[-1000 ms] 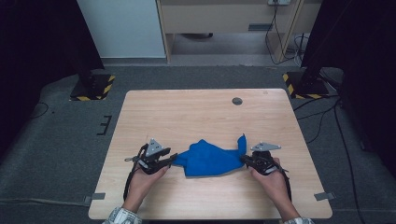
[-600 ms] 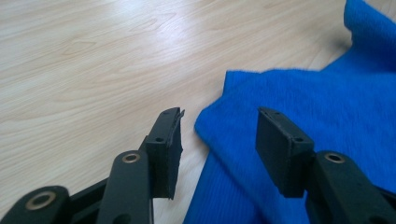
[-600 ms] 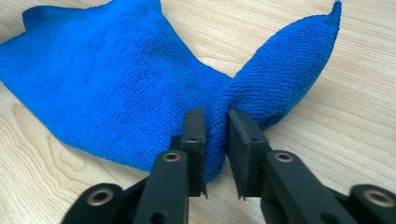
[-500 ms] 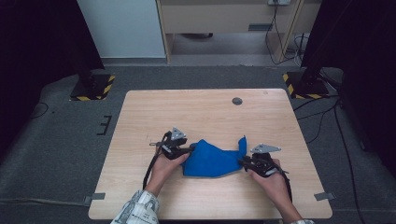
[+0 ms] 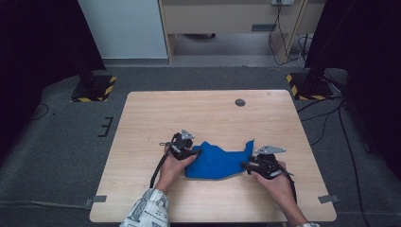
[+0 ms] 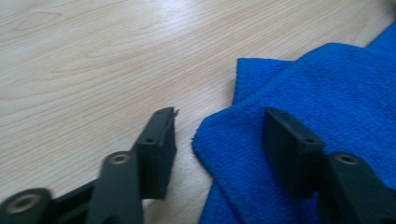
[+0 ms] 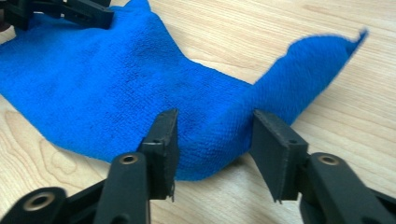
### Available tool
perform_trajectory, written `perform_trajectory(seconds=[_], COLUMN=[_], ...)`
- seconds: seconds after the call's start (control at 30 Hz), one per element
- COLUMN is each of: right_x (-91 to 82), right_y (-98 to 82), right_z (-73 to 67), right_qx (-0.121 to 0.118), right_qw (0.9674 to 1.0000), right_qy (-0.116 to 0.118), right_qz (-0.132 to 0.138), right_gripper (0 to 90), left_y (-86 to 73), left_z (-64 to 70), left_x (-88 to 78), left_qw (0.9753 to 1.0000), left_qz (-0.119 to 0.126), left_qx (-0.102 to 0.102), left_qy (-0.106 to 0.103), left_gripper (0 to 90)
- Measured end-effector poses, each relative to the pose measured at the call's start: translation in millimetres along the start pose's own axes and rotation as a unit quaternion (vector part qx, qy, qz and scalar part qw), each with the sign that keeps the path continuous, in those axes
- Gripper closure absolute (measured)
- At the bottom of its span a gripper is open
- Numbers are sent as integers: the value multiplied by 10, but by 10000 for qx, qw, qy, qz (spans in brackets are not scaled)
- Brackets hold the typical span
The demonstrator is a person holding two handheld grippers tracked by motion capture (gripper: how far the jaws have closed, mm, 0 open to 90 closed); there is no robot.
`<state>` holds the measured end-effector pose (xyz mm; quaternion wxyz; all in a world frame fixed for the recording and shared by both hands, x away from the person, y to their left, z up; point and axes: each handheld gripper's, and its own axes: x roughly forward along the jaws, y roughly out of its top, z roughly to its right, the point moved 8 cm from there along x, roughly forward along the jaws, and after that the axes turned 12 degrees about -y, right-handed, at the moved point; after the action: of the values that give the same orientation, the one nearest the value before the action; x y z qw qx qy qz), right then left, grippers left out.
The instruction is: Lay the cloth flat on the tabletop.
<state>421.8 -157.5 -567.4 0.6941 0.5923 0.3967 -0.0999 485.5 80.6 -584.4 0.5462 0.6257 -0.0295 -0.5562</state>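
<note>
Pale wood-grain tabletop (image 5: 208, 113) stands on grey carpet, with a dark round grommet (image 5: 240, 102) near its far edge. On the near side of the grommet lies a blue terry cloth (image 5: 220, 161), folded over and rumpled, one corner peaked upward. Left claw (image 5: 196, 152) straddles its left edge, partly open, jaws just narrowed slightly. Right claw (image 5: 244, 165): jaws just opened, cloth between, unpressed.

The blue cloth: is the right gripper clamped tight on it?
No: the right gripper's jaws stand apart, with the blue cloth's edge lying loose between them.
</note>
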Motion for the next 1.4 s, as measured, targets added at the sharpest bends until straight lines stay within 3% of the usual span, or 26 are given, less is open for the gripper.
perform_trajectory(seconds=[0.2, 0.3, 0.47, 0.6, 0.77, 0.97, 1.2, 1.4], right_x=[-41, -52, -60, -44, 21, 196, 391, 498], right_y=[55, 74, 122, 180, 290, 351, 300, 250], right_z=[91, 143, 254, 383, 489, 532, 574, 603], right_qx=[57, 95, 157, 183, 271, 306, 453, 438], right_qw=[9998, 9996, 9991, 9983, 9976, 9970, 9960, 9953], right_qy=[-188, -260, -368, -521, -599, -712, -755, -826], right_qz=[77, 85, 150, 202, 225, 90, -117, -268], right_gripper=[405, 398, 433, 526, 640, 605, 569, 517], left_y=[-25, -14, 37, 101, 122, 103, 57, 1], left_z=[124, 144, 173, 194, 219, 199, 148, 99], left_x=[12, 11, -88, -215, -280, -283, -266, -225], left_qw=[9999, 9999, 9994, 9985, 9983, 9986, 9991, 9995], left_qz=[67, 76, 319, 535, 539, 481, 359, 245], left_qx=[47, 91, 96, 118, 197, 199, 183, 147], left_qy=[-109, -51, 31, 62, 58, 79, 116, 137], left_gripper=[746, 809, 819, 827, 837, 838, 839, 838])
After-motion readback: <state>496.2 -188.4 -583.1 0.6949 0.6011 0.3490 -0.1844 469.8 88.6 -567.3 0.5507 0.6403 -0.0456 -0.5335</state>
